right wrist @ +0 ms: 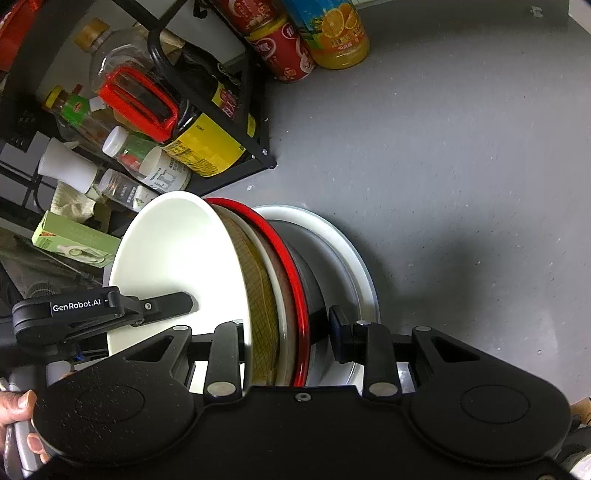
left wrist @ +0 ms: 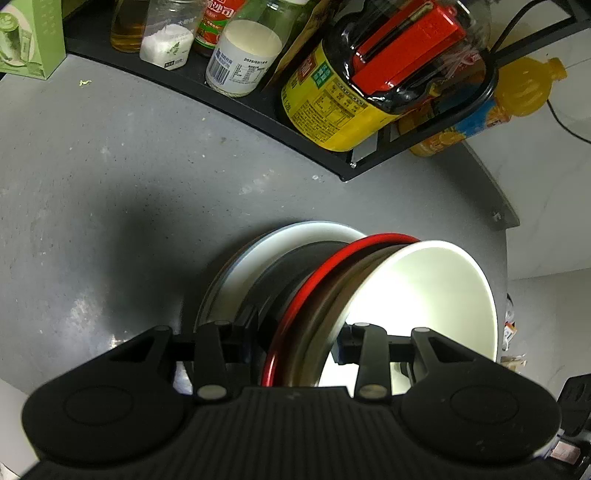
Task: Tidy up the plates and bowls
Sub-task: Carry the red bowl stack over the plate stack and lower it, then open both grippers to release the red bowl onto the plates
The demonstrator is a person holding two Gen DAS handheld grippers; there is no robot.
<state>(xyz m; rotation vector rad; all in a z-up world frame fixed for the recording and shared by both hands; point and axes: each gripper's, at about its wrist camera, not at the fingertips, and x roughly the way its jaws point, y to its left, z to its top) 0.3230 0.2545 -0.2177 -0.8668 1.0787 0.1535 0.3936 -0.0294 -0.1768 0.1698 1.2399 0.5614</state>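
Observation:
A stack of nested dishes is held between both grippers above the grey counter [left wrist: 110,203]. The stack has a white bowl [left wrist: 424,295] on top, a brown-rimmed bowl, a red-rimmed bowl [left wrist: 317,273], a black bowl and a white plate [left wrist: 258,254] at the bottom. My left gripper [left wrist: 295,343] is shut on one side of the stack. My right gripper [right wrist: 288,332] is shut on the opposite side: white bowl [right wrist: 177,251], red rim [right wrist: 291,266], white plate [right wrist: 343,251]. The left gripper's finger [right wrist: 162,304] shows inside the white bowl in the right wrist view.
A black wire rack [left wrist: 258,114] of bottles and jars stands at the counter's back, with a yellow-labelled soy sauce jug [left wrist: 332,99]. An orange juice bottle [right wrist: 336,33] and a red can [right wrist: 284,51] stand beside it. A green carton [left wrist: 29,37] sits at the left.

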